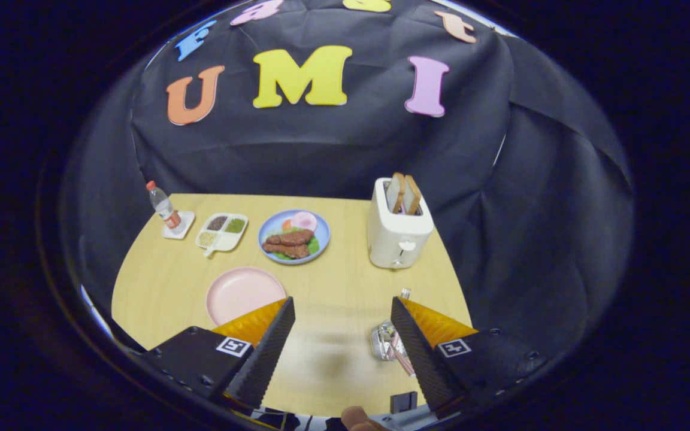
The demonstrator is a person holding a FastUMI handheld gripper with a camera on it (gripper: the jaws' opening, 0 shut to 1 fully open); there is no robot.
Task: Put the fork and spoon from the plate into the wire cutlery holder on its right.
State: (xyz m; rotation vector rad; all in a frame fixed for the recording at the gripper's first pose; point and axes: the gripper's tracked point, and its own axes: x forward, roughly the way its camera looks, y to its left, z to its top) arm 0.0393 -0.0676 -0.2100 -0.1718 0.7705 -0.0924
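Tongs (342, 341) wide apart, holding nothing. Round pink plate (243, 293) lower left looks bare; pink-handled cutlery in wire cutlery holder (386, 341) lower right. Task likely done.

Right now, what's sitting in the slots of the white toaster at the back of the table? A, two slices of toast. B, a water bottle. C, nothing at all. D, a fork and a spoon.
A: two browned slices of toast stand up out of the white toaster, beyond the gripper, whose fingers are spread open on nothing.
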